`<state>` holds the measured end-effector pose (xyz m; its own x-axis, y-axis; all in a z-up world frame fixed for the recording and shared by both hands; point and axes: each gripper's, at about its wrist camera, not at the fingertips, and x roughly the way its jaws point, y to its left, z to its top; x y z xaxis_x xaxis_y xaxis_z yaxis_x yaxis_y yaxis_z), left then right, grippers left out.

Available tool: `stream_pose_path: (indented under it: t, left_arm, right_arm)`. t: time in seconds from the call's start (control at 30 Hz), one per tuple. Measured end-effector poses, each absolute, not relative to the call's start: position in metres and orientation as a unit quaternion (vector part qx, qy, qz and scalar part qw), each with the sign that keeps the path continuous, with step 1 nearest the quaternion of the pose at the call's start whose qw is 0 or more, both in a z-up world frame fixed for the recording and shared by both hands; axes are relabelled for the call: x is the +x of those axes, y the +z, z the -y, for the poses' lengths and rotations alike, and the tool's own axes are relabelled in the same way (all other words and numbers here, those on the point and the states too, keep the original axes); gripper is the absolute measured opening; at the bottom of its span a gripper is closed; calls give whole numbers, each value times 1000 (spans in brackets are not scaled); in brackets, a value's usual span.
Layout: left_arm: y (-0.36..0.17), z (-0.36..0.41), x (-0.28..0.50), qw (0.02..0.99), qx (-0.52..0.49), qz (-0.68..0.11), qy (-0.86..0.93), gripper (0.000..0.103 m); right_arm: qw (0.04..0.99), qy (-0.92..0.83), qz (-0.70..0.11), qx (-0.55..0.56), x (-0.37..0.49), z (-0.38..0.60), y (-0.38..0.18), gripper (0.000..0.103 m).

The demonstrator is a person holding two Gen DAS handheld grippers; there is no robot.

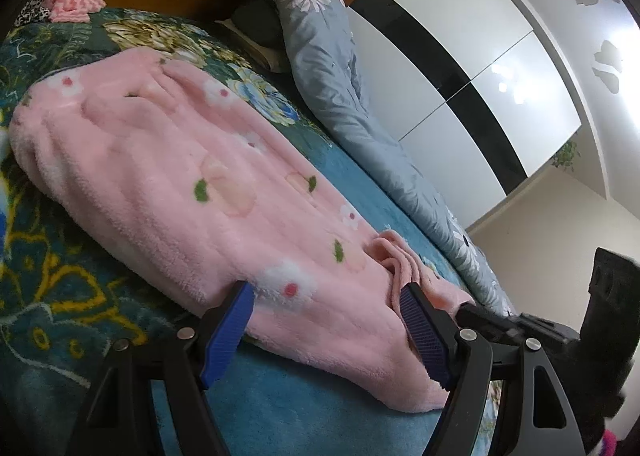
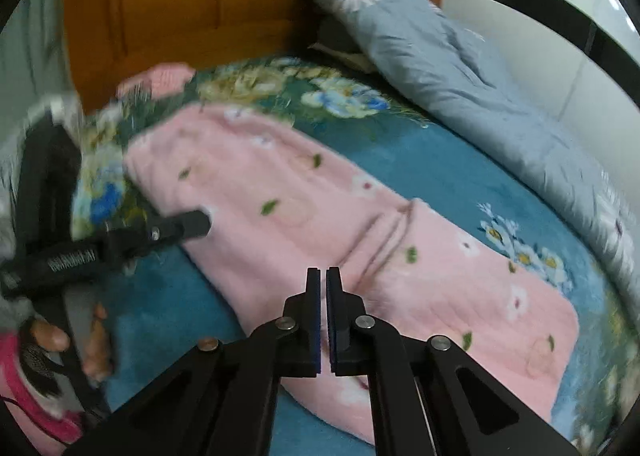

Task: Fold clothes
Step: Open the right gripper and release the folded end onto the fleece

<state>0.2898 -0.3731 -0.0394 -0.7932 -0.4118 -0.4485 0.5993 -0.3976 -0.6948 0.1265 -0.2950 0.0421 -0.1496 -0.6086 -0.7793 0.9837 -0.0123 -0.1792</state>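
The pink fleece garment (image 1: 192,192) lies flat on the bed's blue floral blanket (image 1: 60,256), just beside the grey quilt (image 1: 332,68). It appears folded into a long strip; the crosswise folds are judged outstanding. My left gripper (image 1: 326,310) is wide open, its fingers (image 1: 230,330) straddling the garment's near end, gripping nothing. My right gripper (image 2: 323,276) is pressed together and empty, above the garment's middle crease.

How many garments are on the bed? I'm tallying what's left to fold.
2: the pink fleece garment laid across the blanket; a pink zigzag piece by the headboard. Others may be hidden.
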Motion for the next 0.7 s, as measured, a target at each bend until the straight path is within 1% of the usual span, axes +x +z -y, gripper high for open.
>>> stream_pose_path:
  t: [0.07, 0.17, 0.23, 0.27, 0.3, 0.37, 0.57, 0.67, 0.7]
  left_arm:
    - [-40, 373, 292, 309, 103, -456, -828, 79]
    - [-39, 373, 299, 319, 94, -456, -825, 79]
    - [-42, 374, 304, 329, 86, -464, -818, 79]
    - [-43, 375, 307, 334, 82, -468, -814, 79]
    - [-43, 375, 310, 341, 78, -470, -810, 79]
    - [-44, 376, 316, 349, 70, -475, -805, 79]
    - [-51, 380, 326, 354, 60, -496, -791, 80]
    - [-51, 381, 326, 353, 62, -498, -790, 80]
    - [-51, 381, 326, 353, 63, -498, -790, 80]
  right_arm:
    - [585, -673, -374, 255, 123, 294, 32, 2]
    - [568, -695, -353, 263, 109, 285, 33, 4]
    - [554, -715, -345, 249, 99, 277, 38, 19]
    - [543, -727, -345, 239, 95, 275, 41, 40]
    - [535, -733, -346, 238, 91, 275, 41, 51]
    - [527, -733, -356, 242, 86, 277, 35, 51]
    - [523, -700, -425, 237, 97, 294, 1, 51]
    - [510, -709, -423, 241, 93, 301, -2, 51]
    - [511, -710, -412, 254, 90, 302, 0, 40]
